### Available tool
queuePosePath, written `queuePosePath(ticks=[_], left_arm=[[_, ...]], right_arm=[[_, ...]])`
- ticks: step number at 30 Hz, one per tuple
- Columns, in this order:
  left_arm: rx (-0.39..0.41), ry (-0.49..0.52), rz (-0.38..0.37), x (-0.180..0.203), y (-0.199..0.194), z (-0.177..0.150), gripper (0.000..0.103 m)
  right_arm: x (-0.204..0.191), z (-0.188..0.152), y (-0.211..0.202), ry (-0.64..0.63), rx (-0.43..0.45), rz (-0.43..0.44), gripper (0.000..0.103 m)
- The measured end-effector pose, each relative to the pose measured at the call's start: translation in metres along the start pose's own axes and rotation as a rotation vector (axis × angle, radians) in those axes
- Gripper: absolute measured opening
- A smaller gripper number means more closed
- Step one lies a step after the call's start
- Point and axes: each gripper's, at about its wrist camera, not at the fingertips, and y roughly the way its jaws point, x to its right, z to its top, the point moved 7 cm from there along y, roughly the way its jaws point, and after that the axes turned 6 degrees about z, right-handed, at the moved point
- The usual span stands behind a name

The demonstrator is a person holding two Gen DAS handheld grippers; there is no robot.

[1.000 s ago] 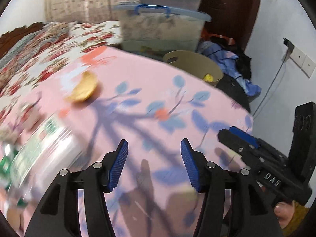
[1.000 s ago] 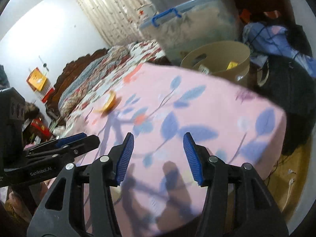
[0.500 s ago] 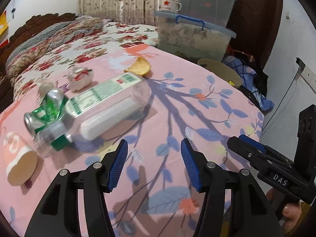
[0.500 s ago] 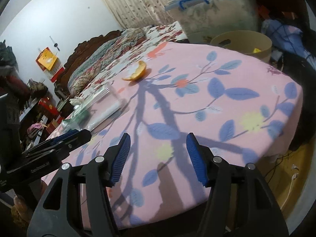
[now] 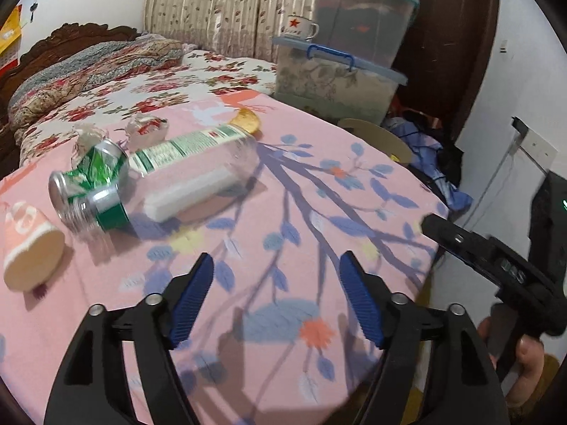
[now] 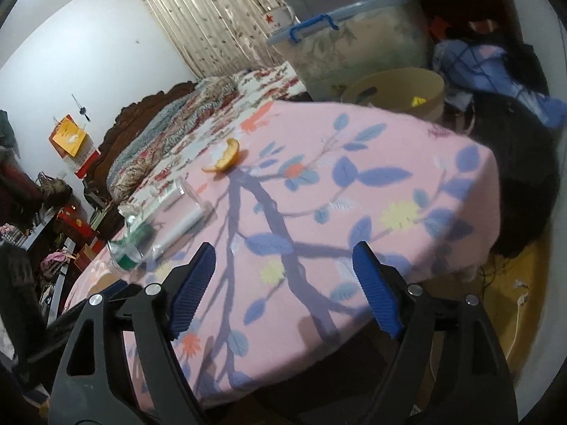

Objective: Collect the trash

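Note:
Trash lies on the pink flowered tablecloth (image 5: 319, 212): a clear plastic bottle (image 5: 187, 173) on its side, a crushed green can (image 5: 92, 173), a paper cup (image 5: 28, 251) on its side, crumpled wrappers (image 5: 147, 129) and an orange peel (image 5: 244, 122). My left gripper (image 5: 276, 297) is open and empty, above the cloth, right of the bottle. My right gripper (image 6: 283, 283) is open and empty over the table's near edge. The peel (image 6: 225, 157) and bottle (image 6: 166, 223) also show in the right wrist view. A tan bin (image 6: 397, 88) stands beyond the table.
Stacked clear storage boxes (image 5: 336, 74) with a white mug (image 5: 297, 26) stand behind the table. A flowered bed (image 5: 106, 81) lies to the left. Clothes (image 6: 496, 81) are piled beside the bin. A wall socket (image 5: 535, 145) and cable are at the right.
Both grippers have drawn back from the table and turned left. The bottle, can and cup have come into fuller view. Both stay open.

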Motion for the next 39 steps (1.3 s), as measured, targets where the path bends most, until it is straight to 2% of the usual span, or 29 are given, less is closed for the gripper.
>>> queuePosePath(ticks=[4, 7, 11, 17, 20, 25, 33, 39], left_arm=[[-0.020, 0.009, -0.026, 0.003, -0.006, -0.022, 0.078], [0.011, -0.043, -0.021, -0.011, -0.015, -0.023, 0.093], [0.080, -0.172, -0.015, -0.037, -0.031, -0.023, 0.094], [0.065, -0.264, -0.035, -0.055, -0.033, -0.030, 0.094], [0.110, -0.231, -0.026, -0.050, -0.042, -0.025, 0.094], [0.152, -0.166, 0.007, -0.042, -0.050, -0.020, 0.094], [0.200, -0.173, 0.048, -0.055, -0.056, -0.015, 0.094], [0.200, -0.201, 0.031, -0.066, -0.055, -0.016, 0.094]], right_arm=[[0.001, -0.011, 0.007, -0.008, -0.046, -0.001, 0.081], [0.000, -0.014, 0.011, -0.005, -0.057, 0.004, 0.081], [0.000, -0.017, 0.015, -0.009, -0.065, -0.001, 0.085], [-0.008, -0.020, 0.021, -0.033, -0.084, 0.002, 0.086], [-0.014, -0.022, 0.023, -0.050, -0.086, -0.009, 0.093], [-0.023, -0.022, 0.025, -0.091, -0.082, -0.014, 0.094], [-0.031, -0.029, 0.036, -0.114, -0.117, 0.002, 0.095], [-0.041, -0.030, 0.044, -0.142, -0.132, 0.019, 0.095]])
